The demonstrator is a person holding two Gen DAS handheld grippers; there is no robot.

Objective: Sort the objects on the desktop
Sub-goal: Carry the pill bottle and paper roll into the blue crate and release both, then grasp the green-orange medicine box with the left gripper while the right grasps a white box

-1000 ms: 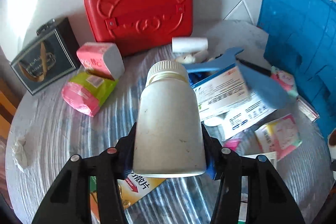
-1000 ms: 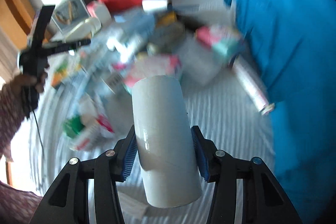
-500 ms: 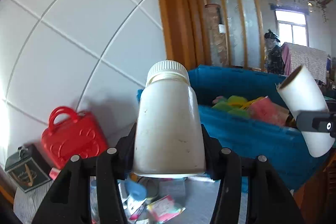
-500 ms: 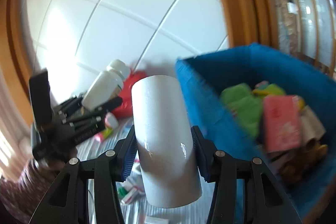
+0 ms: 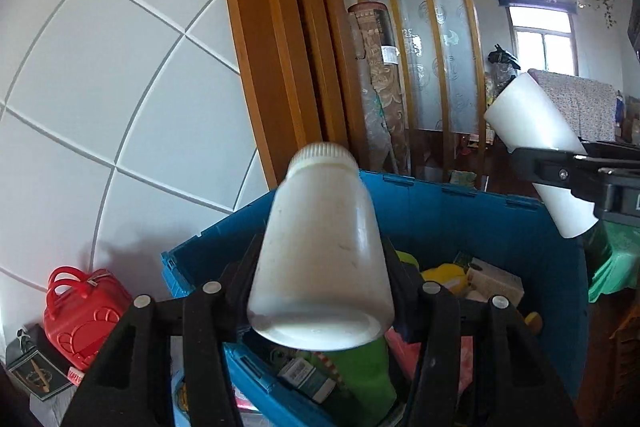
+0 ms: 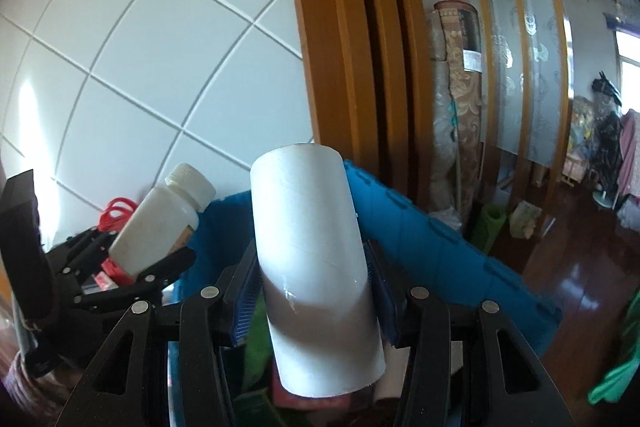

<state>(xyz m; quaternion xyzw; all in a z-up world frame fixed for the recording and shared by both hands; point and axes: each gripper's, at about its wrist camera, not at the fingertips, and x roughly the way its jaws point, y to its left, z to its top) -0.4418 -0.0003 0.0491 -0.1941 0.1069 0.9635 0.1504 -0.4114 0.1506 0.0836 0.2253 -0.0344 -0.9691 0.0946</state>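
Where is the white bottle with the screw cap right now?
The white bottle sits between the left gripper's fingers, held up over the blue bin. In the right wrist view it shows at the left, cap tilted toward the tiled wall.

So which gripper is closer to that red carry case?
Left. The left gripper, jaws just opening around a white bottle, lies between the red carry case and the right gripper.

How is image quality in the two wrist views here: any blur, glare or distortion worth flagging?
Left wrist view: sharp; strong fisheye bending of the wall tiles; window blown out; white bottle evenly lit. Right wrist view: sharp too; sun glare on the tiles at left; highlight on the white roll.
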